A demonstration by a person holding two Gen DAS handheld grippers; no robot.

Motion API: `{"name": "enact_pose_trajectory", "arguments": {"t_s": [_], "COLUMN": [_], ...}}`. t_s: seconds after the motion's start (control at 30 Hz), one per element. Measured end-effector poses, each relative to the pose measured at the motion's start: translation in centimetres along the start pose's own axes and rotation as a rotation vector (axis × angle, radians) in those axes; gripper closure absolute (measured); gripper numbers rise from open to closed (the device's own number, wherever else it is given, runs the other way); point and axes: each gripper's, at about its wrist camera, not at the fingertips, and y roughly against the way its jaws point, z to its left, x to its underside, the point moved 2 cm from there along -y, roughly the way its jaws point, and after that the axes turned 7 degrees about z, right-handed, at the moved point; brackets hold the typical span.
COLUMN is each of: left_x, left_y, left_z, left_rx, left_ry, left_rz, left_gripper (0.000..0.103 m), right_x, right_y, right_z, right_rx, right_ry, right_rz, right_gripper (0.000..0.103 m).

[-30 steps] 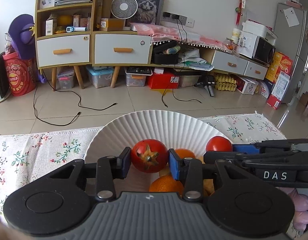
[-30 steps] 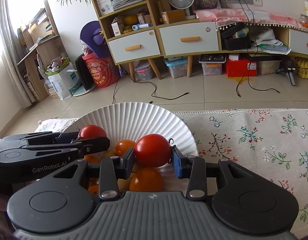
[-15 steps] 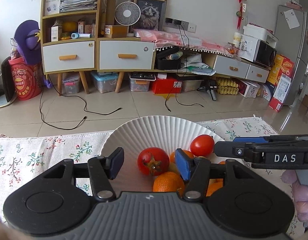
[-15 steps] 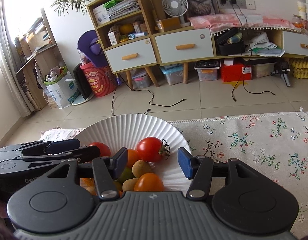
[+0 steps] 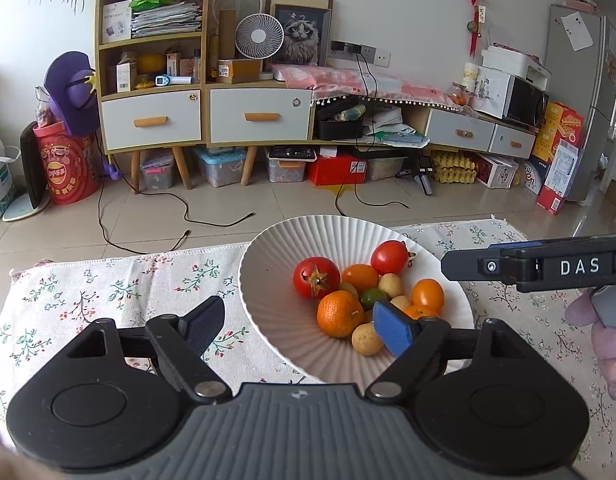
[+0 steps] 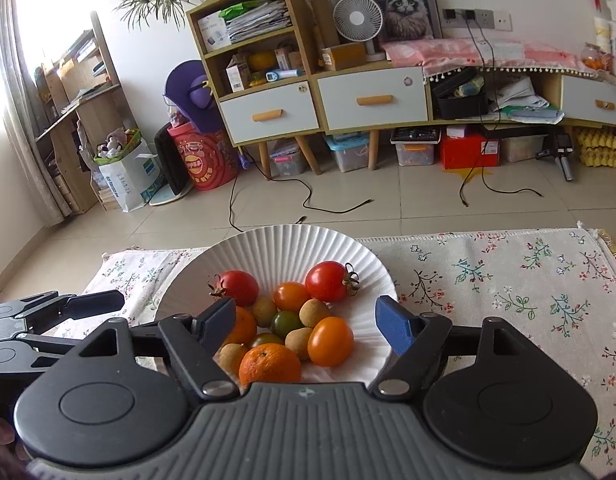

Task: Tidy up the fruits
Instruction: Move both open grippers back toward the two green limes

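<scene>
A white ribbed bowl point(image 5: 276, 240) point(image 6: 292, 240) on the floral cloth holds two red tomatoes point(image 5: 316, 277) point(image 5: 389, 257), oranges point(image 5: 339, 313), small orange tomatoes and several little tan and green fruits. In the right wrist view the same tomatoes point(image 6: 239, 287) point(image 6: 327, 281) lie at the back of the heap. My left gripper point(image 5: 300, 328) hovers over the bowl's near left rim, jaws opening, nothing between the pads. My right gripper point(image 6: 306, 326) hangs above the near fruits, jaws also opening and holding nothing. Each gripper shows at the edge of the other's view.
The flowered tablecloth point(image 5: 108, 292) point(image 6: 507, 280) stretches left and right of the bowl. A gloved hand point(image 5: 603, 336) holds the right gripper at the frame's right edge. Beyond the table lie tiled floor, cables and wooden cabinets point(image 5: 204, 116).
Both grippers let go of their red tomatoes, which now rest in the bowl. Both jaws widened, and both grippers pulled back and rose away from the fruit.
</scene>
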Motion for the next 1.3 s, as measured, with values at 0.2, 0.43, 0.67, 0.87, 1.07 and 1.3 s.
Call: {"name": "enact_pose_trajectory", "arguments": {"t_s": [0.2, 0.43, 0.67, 0.87, 1.07, 1.3], "left_x": [0.8, 2.2, 3.9, 5.8, 7.2, 8.5], "left_y": [1.6, 2.9, 3.7, 3.9, 4.4, 4.9], "left_z": [0.3, 0.8, 1.5, 2.2, 2.6, 3.7], "left_rx": [-0.006, -0.021, -0.025, -0.027, -0.037, -0.036], "left_ry": [-0.006, -0.008, 0.000, -0.017, -0.048, -0.031], "left_rz": [0.000, 0.009, 0.023, 0.052, 0.065, 0.073], "left_gripper": [0.014, 0.006, 0.005, 0.005, 0.005, 0.005], "right_x": [0.7, 1.6, 2.8, 4.4, 5.7, 7.1], "right_y": [1.0, 1.8, 2.1, 2.2, 2.5, 2.7], "right_z": [1.3, 2.5, 3.4, 4.6, 5.7, 6.1], "right_rx": [-0.001, -0.008, -0.022, -0.020, -0.032, -0.032], "right_ry": [0.023, 0.048, 0.066, 0.120, 0.170, 0.190], "right_rz": [0.004, 0.002, 0.003, 0.015, 0.020, 0.030], "right_gripper": [0.019, 0.013, 0.008, 0.007, 0.006, 0.006]}}
